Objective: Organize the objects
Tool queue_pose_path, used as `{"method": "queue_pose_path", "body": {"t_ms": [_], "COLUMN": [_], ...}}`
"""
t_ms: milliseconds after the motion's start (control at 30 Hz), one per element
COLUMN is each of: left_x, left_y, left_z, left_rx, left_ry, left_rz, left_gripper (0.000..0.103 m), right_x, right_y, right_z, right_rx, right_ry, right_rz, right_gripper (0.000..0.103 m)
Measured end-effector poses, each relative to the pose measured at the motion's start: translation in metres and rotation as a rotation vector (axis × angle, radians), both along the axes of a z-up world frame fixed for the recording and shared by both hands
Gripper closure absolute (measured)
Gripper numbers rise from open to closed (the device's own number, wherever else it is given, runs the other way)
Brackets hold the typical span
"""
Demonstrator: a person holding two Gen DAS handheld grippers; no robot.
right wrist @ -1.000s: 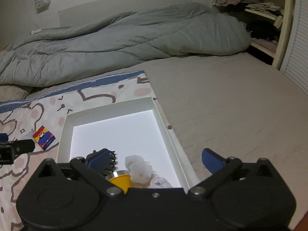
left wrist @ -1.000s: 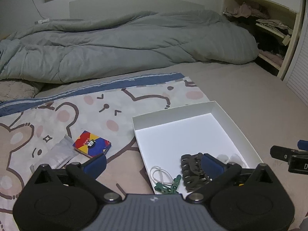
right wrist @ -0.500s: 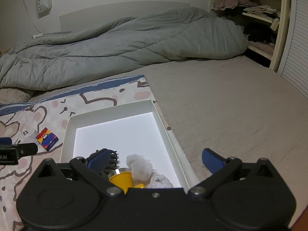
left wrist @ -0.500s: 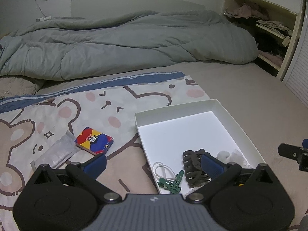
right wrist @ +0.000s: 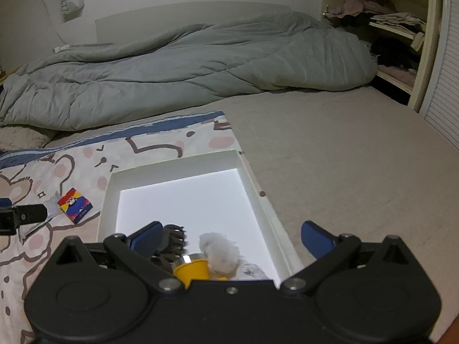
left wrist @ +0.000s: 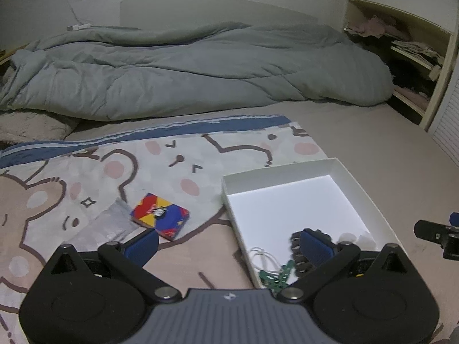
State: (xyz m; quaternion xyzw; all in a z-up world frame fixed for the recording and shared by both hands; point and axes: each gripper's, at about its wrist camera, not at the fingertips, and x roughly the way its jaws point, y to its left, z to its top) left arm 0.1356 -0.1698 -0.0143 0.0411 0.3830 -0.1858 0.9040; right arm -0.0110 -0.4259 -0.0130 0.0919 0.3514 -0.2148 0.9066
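A white open box (left wrist: 341, 172) lies on the bed; it also shows in the right wrist view (right wrist: 178, 166). Inside it are a dark hair claw (left wrist: 297, 246), green clips (left wrist: 275, 275), a white cord (left wrist: 262, 258), a white fluffy ball (right wrist: 219, 250) and a yellow cup (right wrist: 190, 268). A red, yellow and blue card box (left wrist: 160, 216) and a grey packet (left wrist: 100, 228) lie on the bear blanket left of the white box. My left gripper (left wrist: 229, 245) is open and empty above the box's near left corner. My right gripper (right wrist: 231, 238) is open and empty over the box's near end.
A grey duvet (left wrist: 186, 68) is heaped at the back of the bed. Open shelves with clothes (right wrist: 381, 23) stand at the right. A bear-print blanket (left wrist: 86, 177) covers the left of the mattress (right wrist: 344, 157).
Both grippers have pulled back and up from the white box, staying open. The left view has shifted left, so the card box now sits nearer its middle.
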Motion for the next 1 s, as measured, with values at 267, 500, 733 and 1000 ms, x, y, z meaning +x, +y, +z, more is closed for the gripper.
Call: {"method": "queue_pose_path", "body": {"t_ms": [267, 500, 733, 1000], "left_x": [0.008, 0.014, 0.019, 0.023], "left_y": [0.042, 0.09, 0.138, 0.182], "left_z": [0.011, 0.019, 0.021, 0.017], "left_rx": [0.018, 0.029, 0.039, 0.01], "left_ry": [-0.018, -0.032, -0.036, -0.029], "left_rz": [0.07, 0.144, 0.219, 0.296], "left_gripper": [0.0, 0.0, 0.0, 0.0], "right_x": [0.028, 0.055, 0.077, 0.098], "right_y": [0.03, 0.064, 0.101, 0.145], "right_z": [0.006, 0.011, 0.014, 0.015], "right_rx": [0.004, 0.016, 0.024, 0.025], "right_ry": [-0.017, -0.031, -0.039, -0.044], "right_rz": [0.055, 0.115, 0.179, 0.262], "right_gripper": [0.0, 0.0, 0.0, 0.0]}}
